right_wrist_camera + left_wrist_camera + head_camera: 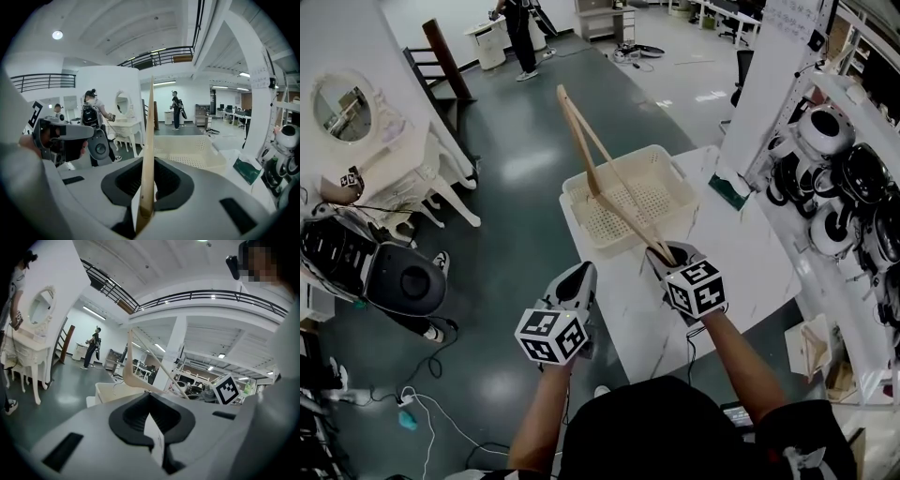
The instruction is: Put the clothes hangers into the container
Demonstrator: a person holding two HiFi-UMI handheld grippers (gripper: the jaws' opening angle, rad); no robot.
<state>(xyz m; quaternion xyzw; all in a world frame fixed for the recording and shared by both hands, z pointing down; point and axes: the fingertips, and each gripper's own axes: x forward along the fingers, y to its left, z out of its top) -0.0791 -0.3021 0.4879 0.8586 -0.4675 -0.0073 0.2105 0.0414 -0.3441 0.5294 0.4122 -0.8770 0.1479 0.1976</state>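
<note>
The container [680,172] sat on the table [741,262] — the hanger [590,176] slanted above it, a dressing table [389,164] far left.

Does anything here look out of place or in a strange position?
Only the wooden hanger. The right gripper clamps it by one end, so it sticks up at a slant above the basket rather than lying inside. Nothing looks spilled or broken.
</note>
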